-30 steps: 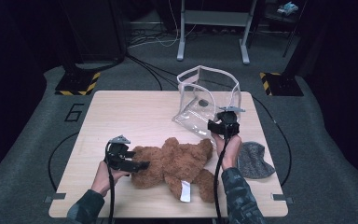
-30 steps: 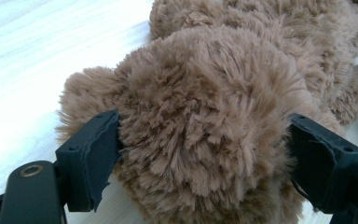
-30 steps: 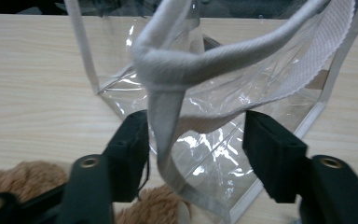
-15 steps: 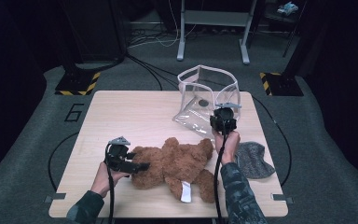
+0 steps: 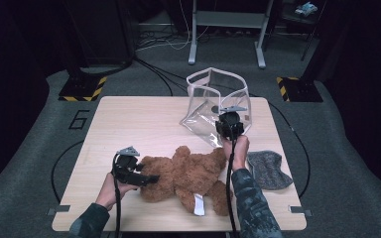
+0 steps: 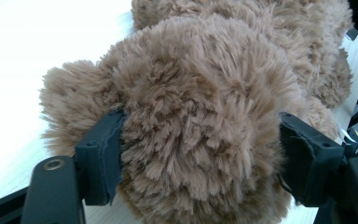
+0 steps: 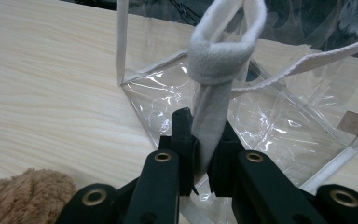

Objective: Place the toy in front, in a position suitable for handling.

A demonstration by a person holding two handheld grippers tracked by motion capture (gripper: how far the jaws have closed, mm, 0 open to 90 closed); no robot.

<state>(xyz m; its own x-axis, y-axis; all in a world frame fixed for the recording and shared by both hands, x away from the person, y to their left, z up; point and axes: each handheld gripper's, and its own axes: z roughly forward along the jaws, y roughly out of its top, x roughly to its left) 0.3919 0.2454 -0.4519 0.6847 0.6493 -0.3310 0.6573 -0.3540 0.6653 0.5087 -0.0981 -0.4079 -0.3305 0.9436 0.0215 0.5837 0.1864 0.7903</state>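
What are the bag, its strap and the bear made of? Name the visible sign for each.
Clear bag: likely soft glossy plastic; the table shows through and it glints.
Strap: woven off-white fabric webbing; ribbed weave visible.
Teddy bear: brown synthetic-looking plush; long shaggy matte fibres.

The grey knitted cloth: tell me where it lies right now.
In the high view the grey knitted cloth lies flat at the table's right edge, just right of the person's right forearm, beyond the teddy bear and nearer than the clear bag.
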